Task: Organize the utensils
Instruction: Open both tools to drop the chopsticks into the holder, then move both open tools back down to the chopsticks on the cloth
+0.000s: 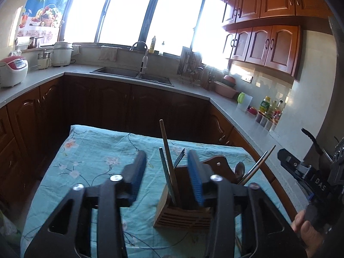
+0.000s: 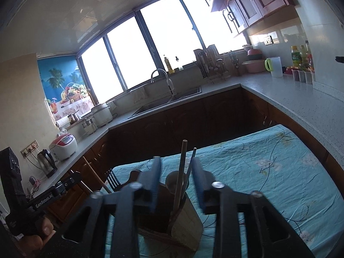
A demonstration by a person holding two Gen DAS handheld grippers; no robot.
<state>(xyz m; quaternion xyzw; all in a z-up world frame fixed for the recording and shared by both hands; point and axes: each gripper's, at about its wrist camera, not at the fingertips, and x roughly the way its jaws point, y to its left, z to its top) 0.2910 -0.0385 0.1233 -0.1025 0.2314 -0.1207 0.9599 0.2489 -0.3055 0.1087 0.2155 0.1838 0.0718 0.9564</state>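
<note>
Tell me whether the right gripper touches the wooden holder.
Cannot tell. In the right wrist view the open right gripper overlaps the wooden holder, showing neither contact nor gap.

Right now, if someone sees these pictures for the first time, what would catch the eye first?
Probably the wooden utensil holder on the turquoise floral tablecloth, with chopsticks, a fork and a spoon standing in it. The open left gripper and open right gripper frame it. Behind, bright windows glare above the sink.

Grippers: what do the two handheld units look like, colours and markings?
Both are black, with slotted linkage arms, silver pivot screws and blue ribbed pads. The left gripper reads "GenRobot.AI" in white, the right gripper "DAS". Bare hands, no sleeves or cables visible.
</note>
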